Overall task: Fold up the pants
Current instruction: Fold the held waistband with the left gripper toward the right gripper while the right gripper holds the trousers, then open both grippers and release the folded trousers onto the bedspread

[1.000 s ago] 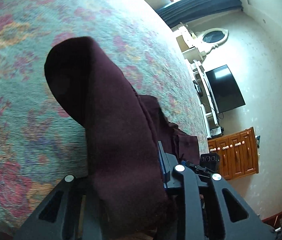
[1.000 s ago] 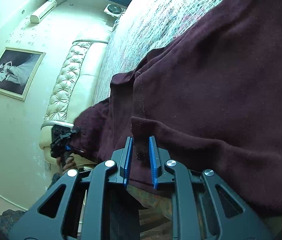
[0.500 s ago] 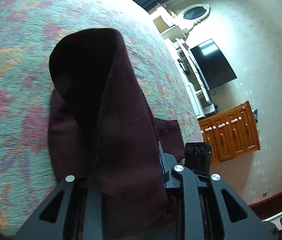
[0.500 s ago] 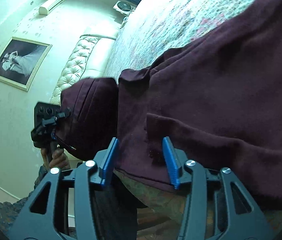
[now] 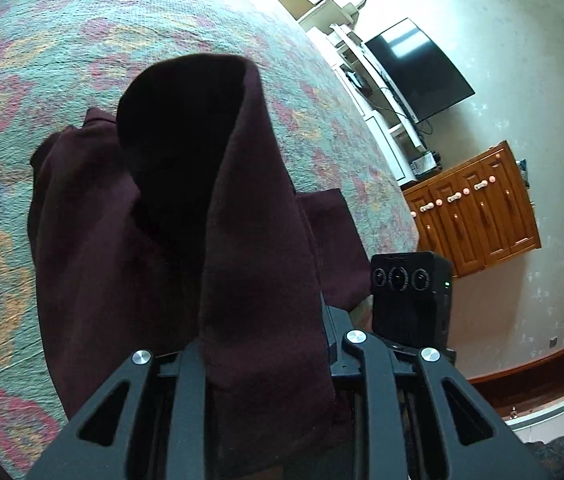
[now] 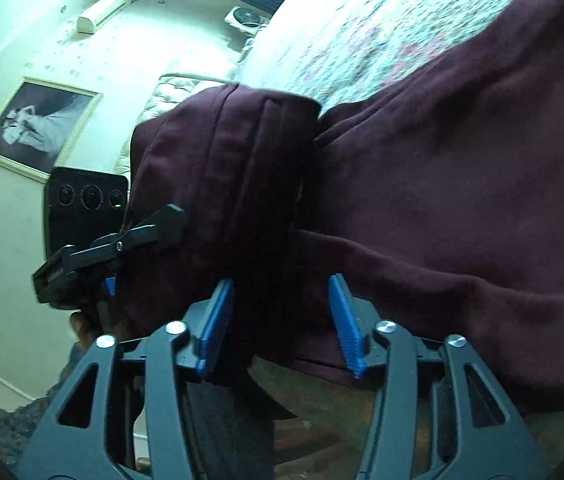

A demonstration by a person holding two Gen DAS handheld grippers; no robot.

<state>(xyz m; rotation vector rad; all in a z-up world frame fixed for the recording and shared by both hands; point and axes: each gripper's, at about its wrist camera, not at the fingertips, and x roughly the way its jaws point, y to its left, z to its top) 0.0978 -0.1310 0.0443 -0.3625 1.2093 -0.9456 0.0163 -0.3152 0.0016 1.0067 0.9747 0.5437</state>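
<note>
The maroon pants (image 6: 462,184) lie on the floral bedspread (image 5: 62,60). The left gripper (image 5: 258,344) pinches a raised fold at 6 o'clock. The right gripper (image 6: 282,320), spread, has just been closing around the cloth's edge.

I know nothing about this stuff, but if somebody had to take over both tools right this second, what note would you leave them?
Left tool: shut on a raised fold of the maroon pants, held above the part lying flat.
Right tool: open; its jaws have just been closing, with pants fabric between them but not gripped.
Pants: spread on the floral bedspread, near its edge.
Done: one fold is lifted over but not laid down.
Left: lay that fold flat on the lower layer, let go, then probably smooth it and fold again.
</note>
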